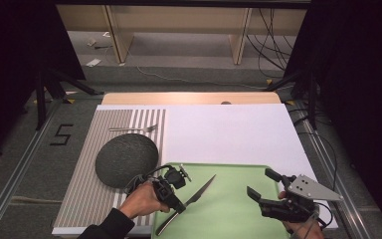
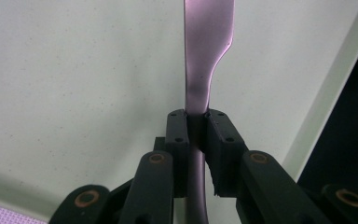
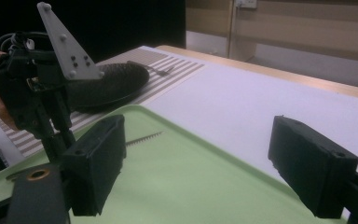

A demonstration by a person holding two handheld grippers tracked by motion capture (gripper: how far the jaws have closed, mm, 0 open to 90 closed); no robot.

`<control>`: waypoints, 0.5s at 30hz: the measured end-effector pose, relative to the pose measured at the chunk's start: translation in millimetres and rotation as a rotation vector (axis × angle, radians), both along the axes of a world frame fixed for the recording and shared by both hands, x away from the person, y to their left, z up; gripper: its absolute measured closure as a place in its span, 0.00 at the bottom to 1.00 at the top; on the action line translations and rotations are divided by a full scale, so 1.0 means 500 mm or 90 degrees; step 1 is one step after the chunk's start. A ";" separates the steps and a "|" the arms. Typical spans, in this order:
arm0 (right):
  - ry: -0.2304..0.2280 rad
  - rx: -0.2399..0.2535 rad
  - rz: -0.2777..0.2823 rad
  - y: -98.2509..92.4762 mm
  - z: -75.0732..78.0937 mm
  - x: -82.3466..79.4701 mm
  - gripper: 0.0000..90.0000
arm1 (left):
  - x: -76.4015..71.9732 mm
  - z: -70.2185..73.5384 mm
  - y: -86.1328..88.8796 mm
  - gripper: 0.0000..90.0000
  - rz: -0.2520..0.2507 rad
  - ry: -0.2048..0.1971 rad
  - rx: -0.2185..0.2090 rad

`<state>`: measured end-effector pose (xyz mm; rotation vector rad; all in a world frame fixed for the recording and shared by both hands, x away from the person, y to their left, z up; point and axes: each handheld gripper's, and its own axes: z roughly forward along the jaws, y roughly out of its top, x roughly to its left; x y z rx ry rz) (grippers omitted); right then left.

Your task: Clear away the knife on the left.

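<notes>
The left gripper [image 1: 178, 203] is pinched on a table knife [image 1: 195, 197], its jaws pressed against the neck where the handle meets the blade, as the left gripper view shows [image 2: 196, 135] with the knife [image 2: 207, 51] running straight up out of the pads over pale green. In the high view the knife lies slanted over the near left part of a green tray [image 1: 238, 211], handle toward the person and tip pointing up and to the right; whether it rests on the tray or hangs just above it cannot be told. The right gripper [image 1: 262, 185] hovers over the tray's right side with its jaws spread wide and nothing between them; in the right gripper view [image 3: 200, 163] the serrated blade [image 3: 144, 138] shows near its own left jaw. Judged from this, the grasp on the knife is done, while carrying it off and setting it down is left. The likely place is the striped placemat [image 1: 94, 194] to the left, where a fork [image 1: 134, 129] already lies at the far end and a dark round plate [image 1: 127, 159] sits in the middle. The plate is just beside the left gripper, so a move leftward has little room there and must clear the tray's raised rim. The white sheet [image 1: 229, 134] beyond the tray offers the widest free space, and the table [image 1: 189, 98] edge lies well past it.
</notes>
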<state>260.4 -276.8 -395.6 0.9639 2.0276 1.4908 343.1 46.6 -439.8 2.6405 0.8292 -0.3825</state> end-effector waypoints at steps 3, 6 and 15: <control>0.000 -0.002 0.001 0.000 0.000 0.001 0.22 | 0.005 -0.008 -0.004 0.88 0.003 0.011 0.003; -0.004 0.001 0.004 0.000 0.001 -0.001 0.22 | 0.009 -0.016 -0.008 0.88 0.002 0.019 0.010; -0.002 0.001 0.004 -0.001 0.001 0.000 0.22 | 0.010 -0.029 -0.013 0.88 0.021 0.019 0.038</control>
